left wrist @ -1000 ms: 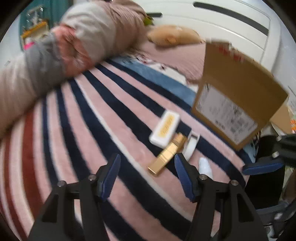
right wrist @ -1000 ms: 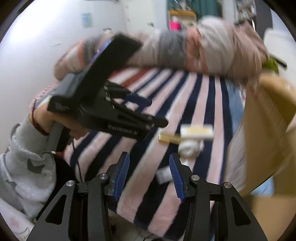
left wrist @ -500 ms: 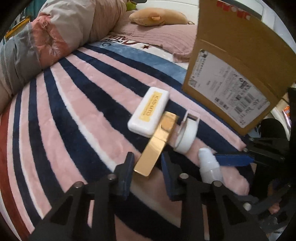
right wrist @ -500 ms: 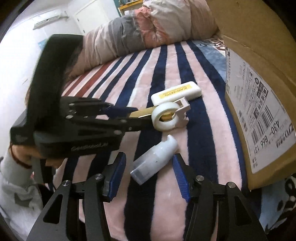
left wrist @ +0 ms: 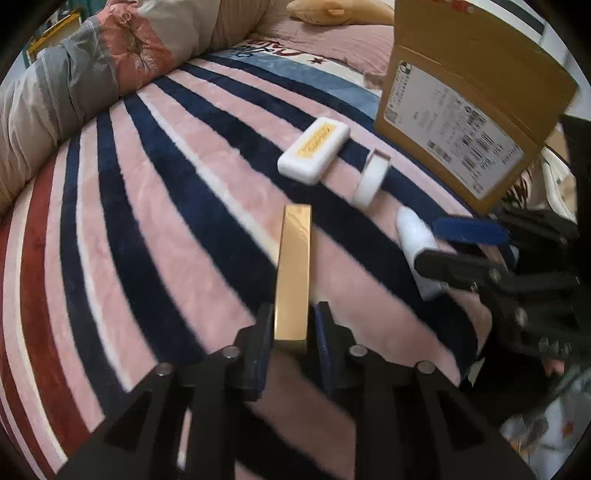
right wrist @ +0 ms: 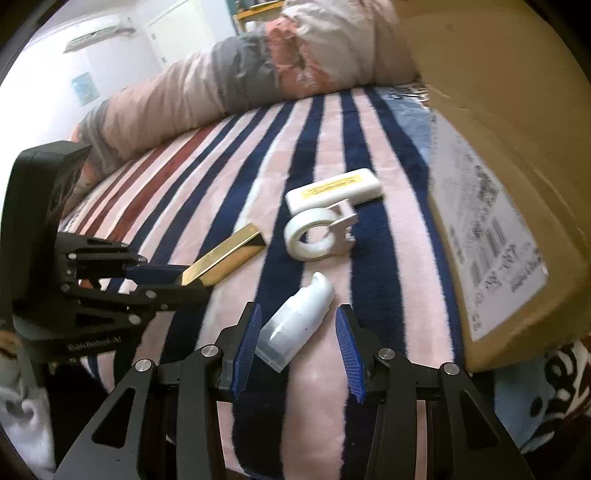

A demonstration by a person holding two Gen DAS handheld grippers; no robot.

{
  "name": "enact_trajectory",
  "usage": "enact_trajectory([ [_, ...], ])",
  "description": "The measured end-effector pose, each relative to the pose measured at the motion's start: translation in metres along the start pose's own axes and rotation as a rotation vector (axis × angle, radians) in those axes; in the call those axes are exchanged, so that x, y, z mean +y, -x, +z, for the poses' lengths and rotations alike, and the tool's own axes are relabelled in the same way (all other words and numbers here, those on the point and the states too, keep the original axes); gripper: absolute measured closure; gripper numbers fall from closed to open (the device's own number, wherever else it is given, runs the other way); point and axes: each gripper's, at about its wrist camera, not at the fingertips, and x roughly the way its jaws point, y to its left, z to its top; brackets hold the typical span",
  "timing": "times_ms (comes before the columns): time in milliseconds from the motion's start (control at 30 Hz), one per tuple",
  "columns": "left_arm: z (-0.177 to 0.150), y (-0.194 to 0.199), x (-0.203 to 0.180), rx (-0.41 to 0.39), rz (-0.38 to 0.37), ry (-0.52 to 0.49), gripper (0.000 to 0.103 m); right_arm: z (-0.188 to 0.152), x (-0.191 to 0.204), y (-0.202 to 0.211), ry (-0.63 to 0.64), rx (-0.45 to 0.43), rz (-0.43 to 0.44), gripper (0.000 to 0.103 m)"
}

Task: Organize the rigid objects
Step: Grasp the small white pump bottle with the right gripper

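Note:
My left gripper [left wrist: 293, 328] is shut on a shiny gold bar [left wrist: 293, 273] and holds its near end; the bar [right wrist: 225, 254] and that gripper [right wrist: 173, 275] also show at the left of the right wrist view. My right gripper [right wrist: 297, 345] is open, its blue fingers on either side of a white pump bottle [right wrist: 299, 319] lying on the striped blanket [right wrist: 332, 129]. The bottle [left wrist: 417, 243] shows in the left wrist view beside the right gripper [left wrist: 469, 240]. A white tape dispenser [right wrist: 319, 234] and a white case with a yellow label [right wrist: 334, 190] lie beyond.
A big cardboard box [right wrist: 498, 166] with a shipping label stands on the right, also in the left wrist view [left wrist: 472, 110]. A rolled quilt [right wrist: 240, 77] lies along the far side of the bed. A plush toy [left wrist: 332, 11] lies by the headboard.
My left gripper has shut on the gold bar and drawn it away from the white case and tape dispenser. My right gripper has moved in around the white bottle.

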Motion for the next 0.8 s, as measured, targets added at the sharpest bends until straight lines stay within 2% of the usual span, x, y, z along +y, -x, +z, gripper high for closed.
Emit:
enact_trajectory([
  [100, 0.009, -0.012, 0.001, -0.02, 0.026, 0.068, 0.083, -0.003, 0.004, -0.001, 0.008, 0.006, -0.009, 0.065],
  [200, 0.011, -0.014, -0.006, -0.041, 0.063, 0.045, 0.084, -0.003, 0.003, -0.01, -0.028, 0.027, 0.019, 0.066],
  [233, 0.011, -0.014, -0.007, -0.044, 0.067, 0.045, 0.085, -0.003, 0.004, -0.011, -0.027, 0.019, 0.015, 0.073],
  [300, 0.007, -0.011, -0.008, -0.049, 0.075, 0.041, 0.088, -0.004, 0.008, -0.01, -0.009, 0.008, -0.003, 0.074],
  [433, 0.004, -0.007, -0.003, -0.045, 0.071, 0.056, 0.088, -0.006, 0.022, -0.007, 0.105, -0.007, -0.041, 0.078],
  [533, 0.0, -0.007, 0.0, -0.037, 0.058, 0.072, 0.088, -0.004, 0.021, -0.009, 0.106, 0.009, -0.074, 0.078],
  [633, -0.002, -0.006, 0.0, -0.036, 0.056, 0.084, 0.088, -0.006, 0.02, -0.018, 0.11, 0.058, -0.062, 0.078],
  [700, -0.001, -0.007, -0.002, -0.036, 0.068, 0.068, 0.088, -0.007, 0.022, -0.017, 0.127, 0.042, -0.08, 0.083],
  [800, 0.0, -0.002, 0.001, -0.039, 0.056, 0.09, 0.088, -0.006, 0.025, -0.01, 0.15, 0.011, -0.068, 0.083],
])
